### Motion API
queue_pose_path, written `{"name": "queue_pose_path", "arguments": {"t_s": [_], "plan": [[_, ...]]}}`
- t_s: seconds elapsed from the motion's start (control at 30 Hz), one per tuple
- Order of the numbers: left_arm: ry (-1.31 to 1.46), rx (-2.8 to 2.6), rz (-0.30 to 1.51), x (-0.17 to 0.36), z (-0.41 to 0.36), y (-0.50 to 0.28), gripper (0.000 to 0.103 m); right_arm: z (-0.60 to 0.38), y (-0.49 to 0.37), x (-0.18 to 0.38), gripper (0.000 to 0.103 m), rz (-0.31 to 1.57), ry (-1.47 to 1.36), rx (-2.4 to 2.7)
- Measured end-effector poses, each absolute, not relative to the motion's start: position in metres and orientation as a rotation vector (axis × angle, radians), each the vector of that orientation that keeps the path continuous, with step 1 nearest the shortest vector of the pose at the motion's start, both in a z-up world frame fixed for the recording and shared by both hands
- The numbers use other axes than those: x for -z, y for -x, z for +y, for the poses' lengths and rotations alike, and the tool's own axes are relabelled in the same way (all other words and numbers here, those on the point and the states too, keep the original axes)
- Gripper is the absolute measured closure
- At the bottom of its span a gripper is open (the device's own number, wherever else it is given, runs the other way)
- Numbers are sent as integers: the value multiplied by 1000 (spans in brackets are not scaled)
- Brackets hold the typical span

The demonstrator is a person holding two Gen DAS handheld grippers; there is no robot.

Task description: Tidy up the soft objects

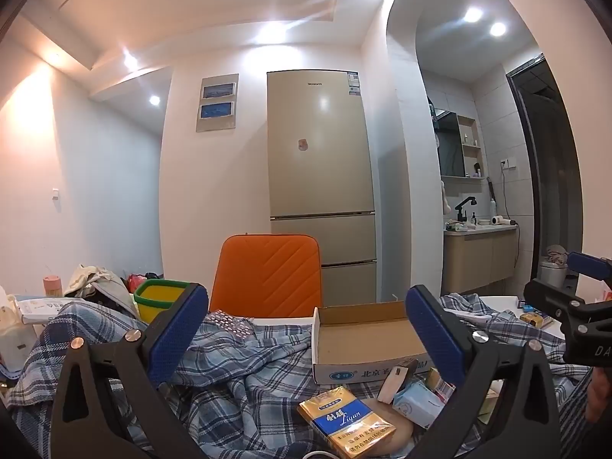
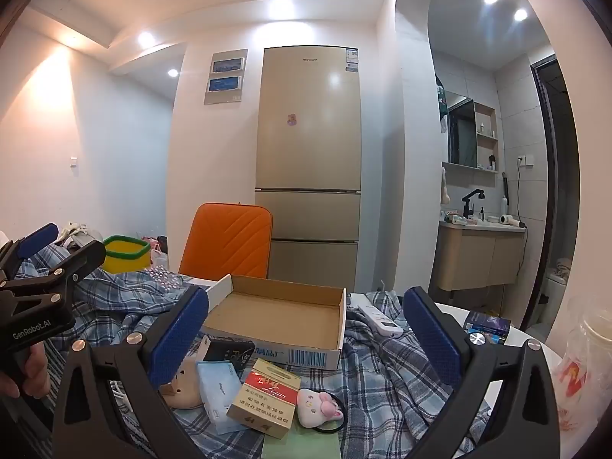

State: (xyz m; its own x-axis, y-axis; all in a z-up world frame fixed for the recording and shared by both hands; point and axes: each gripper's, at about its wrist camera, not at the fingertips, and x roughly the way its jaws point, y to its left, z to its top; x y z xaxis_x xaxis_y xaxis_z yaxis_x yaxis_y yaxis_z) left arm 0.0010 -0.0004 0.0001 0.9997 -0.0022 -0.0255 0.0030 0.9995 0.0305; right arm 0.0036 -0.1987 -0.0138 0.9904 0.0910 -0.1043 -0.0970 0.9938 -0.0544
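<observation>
A blue plaid cloth point(image 1: 237, 375) point(image 2: 382, 375) lies crumpled over the table. An open, empty cardboard box point(image 1: 367, 338) point(image 2: 279, 317) sits on it. In front of the box lie a small plush toy on a black hair tie point(image 2: 319, 407), a tan soft toy point(image 2: 183, 388), a light blue tissue pack point(image 2: 218, 386) point(image 1: 417, 401) and cigarette packs point(image 2: 264, 396) point(image 1: 346, 420). My left gripper point(image 1: 306, 329) is open and empty above the cloth. My right gripper point(image 2: 306, 329) is open and empty above the small items.
An orange chair back point(image 1: 267, 275) stands behind the table, with a fridge point(image 1: 321, 176) beyond. A yellow bin with green rim point(image 1: 160, 298) sits at back left. A white remote point(image 2: 378, 319) and a plastic cup point(image 2: 589, 359) lie at the right.
</observation>
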Motion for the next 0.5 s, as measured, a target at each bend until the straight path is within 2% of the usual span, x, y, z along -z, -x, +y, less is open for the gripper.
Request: {"name": "queue_pose_path", "arguments": {"t_s": [0.5], "plan": [[-39, 11, 2, -2, -3, 4, 0, -200, -7, 15, 0, 118, 50, -97]]}}
